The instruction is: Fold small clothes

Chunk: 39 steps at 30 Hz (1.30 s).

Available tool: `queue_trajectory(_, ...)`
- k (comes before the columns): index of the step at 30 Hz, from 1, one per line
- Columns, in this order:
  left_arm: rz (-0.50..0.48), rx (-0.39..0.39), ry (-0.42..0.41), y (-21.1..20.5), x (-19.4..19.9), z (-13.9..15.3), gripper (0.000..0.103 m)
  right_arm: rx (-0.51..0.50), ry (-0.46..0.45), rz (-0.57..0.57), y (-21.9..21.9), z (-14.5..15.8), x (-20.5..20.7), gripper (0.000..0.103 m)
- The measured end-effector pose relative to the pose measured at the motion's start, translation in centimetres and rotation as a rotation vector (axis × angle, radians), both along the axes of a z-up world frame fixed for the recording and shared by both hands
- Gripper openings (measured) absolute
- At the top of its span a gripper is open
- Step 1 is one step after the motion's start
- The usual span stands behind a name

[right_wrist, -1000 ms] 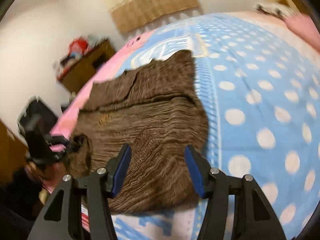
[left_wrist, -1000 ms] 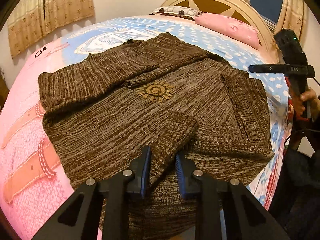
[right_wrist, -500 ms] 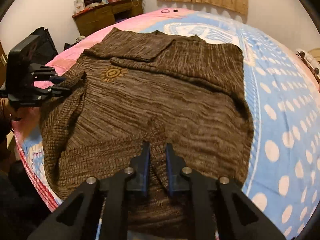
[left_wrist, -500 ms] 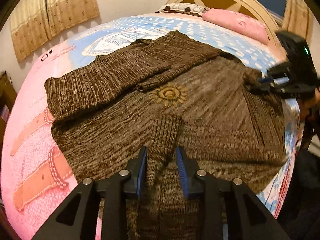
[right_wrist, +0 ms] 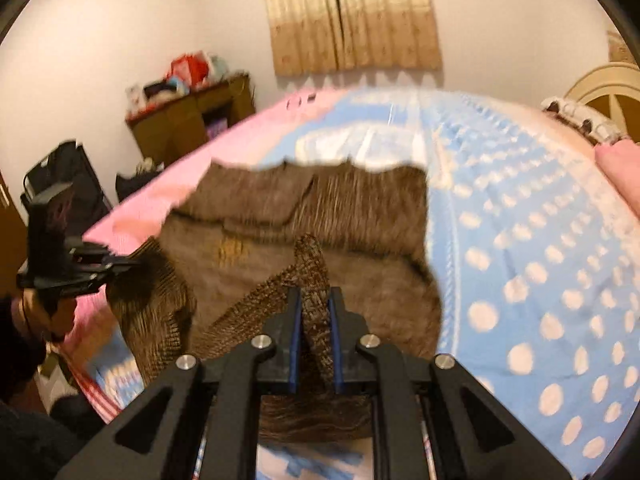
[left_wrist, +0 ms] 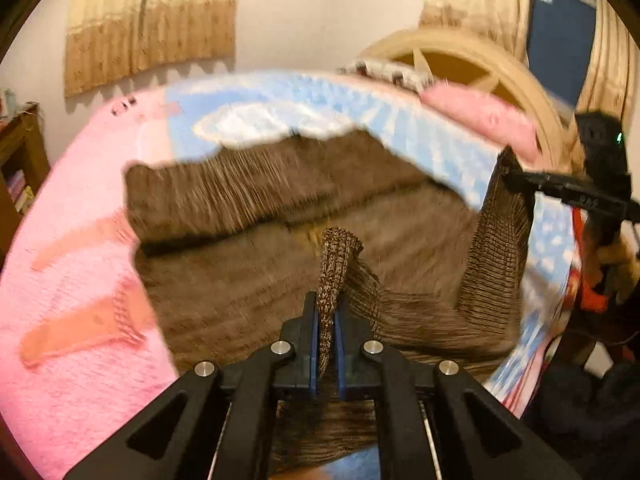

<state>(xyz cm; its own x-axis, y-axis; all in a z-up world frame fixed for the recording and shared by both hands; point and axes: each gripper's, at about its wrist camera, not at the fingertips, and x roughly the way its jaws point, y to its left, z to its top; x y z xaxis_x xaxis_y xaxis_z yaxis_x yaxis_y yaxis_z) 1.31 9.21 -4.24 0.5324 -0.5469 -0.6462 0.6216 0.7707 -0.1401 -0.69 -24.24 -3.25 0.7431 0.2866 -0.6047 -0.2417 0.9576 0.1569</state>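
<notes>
Change: since half a second ago the near hem of the brown sweater (left_wrist: 248,288) is lifted off the bed at two places; before, it was lying flat.
Left gripper (left_wrist: 326,328): it is closed on a fold of the hem, and the pinched knit stands up between the blue pads (left_wrist: 313,332). In the right wrist view this gripper (right_wrist: 132,266) is seen at the left, with the cloth hanging down from it.
Right gripper (right_wrist: 314,320): it is clamped on another fold of the same hem, and a strip of knit is stretched from it toward the left. In the left wrist view it (left_wrist: 508,178) is seen at the right, holding a raised corner of the garment.
Sweater: the far part is still spread on the bedspread (right_wrist: 520,248), with one sleeve folded across the chest; the picture is blurred there.
Bed: a pink pillow (left_wrist: 480,118) is laid beside the cream headboard (left_wrist: 452,50).
Room: a curtain (right_wrist: 348,16) is hung on the far wall, and a wooden cabinet (right_wrist: 188,120) is placed beside the bed.
</notes>
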Motion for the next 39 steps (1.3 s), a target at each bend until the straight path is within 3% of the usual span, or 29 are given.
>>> queue_trajectory(6, 0.189, -0.069, -0.086, 3.0, 4.1, 5.3, 0.006, 0.034, -0.101, -0.048, -1.7, 4.4, 3.3, 0.015)
queue_trajectory(10, 0.308, -0.121, -0.087, 4.7, 8.9, 6.7, 0.006, 0.077, -0.133, -0.088, -3.1, 6.0, 7.9, 0.015)
queue_trajectory(13, 0.391, -0.111, -0.086, 4.8, 13.5, 5.8, 0.006, 0.09, -0.139, -0.148, -4.4, 5.6, 12.2, 0.015)
queue_trajectory(15, 0.449, -0.101, -0.043, 4.9, 17.3, 3.6, 0.006, 0.153, -0.108, -0.186, -5.6, 4.0, 15.7, 0.015)
queue_trajectory(19, 0.552, -0.06, 0.103, 4.5, 23.2, -2.5, 0.006, 0.158, -0.007, -0.239, -6.4, -1.8, 22.7, 0.015)
queue_trajectory(21, 0.581, -0.008, 0.164, 4.3, 24.8, -5.0, 0.006, 0.122, 0.061, -0.269, -6.2, -5.0, 24.8, 0.016)
queue_trajectory(23, 0.573, -0.017, 0.156, 4.3, 24.7, -5.4, 0.006, 0.09, 0.16, -0.295, -6.1, -7.5, 26.1, 0.017)
queue_trajectory(24, 0.562, -0.021, 0.152, 4.4, 24.6, -5.1, 0.006, 0.095, 0.162, -0.313, -6.4, -7.3, 25.9, 0.02)
queue_trajectory(26, 0.548, -0.007, 0.151, 4.4, 24.6, -4.8, 0.006, 0.057, 0.14, -0.357, -6.5, -6.7, 25.3, 0.039)
queue_trajectory(30, 0.536, 0.043, 0.16, 4.5, 23.6, -3.4, 0.007, 0.062, 0.085, -0.385, -6.8, -5.4, 22.8, 0.042)
queue_trajectory(32, 0.526, 0.05, 0.154, 4.6, 22.3, -2.5, 0.007, 0.086, 0.011, -0.424, -7.5, -3.9, 20.2, 0.064)
queue_trajectory(33, 0.515, 0.054, 0.143, 4.8, 21.1, -1.8, 0.007, 0.097, -0.017, -0.44, -7.8, -3.2, 18.7, 0.068)
queue_trajectory(36, 0.523, 0.048, 0.106, 5.7, 17.2, -1.1, 0.007, 0.075, -0.06, -0.474, -8.0, -1.2, 13.5, 0.064)
queue_trajectory(38, 0.537, 0.004, 0.108, 6.2, 14.5, -0.8, 0.007, 0.077, -0.054, -0.428, -7.3, -0.9, 10.0, 0.04)
queue_trajectory(39, 0.54, -0.012, 0.107, 6.3, 13.6, -0.8, 0.007, 0.07, -0.048, -0.406, -6.8, -1.1, 8.7, 0.038)
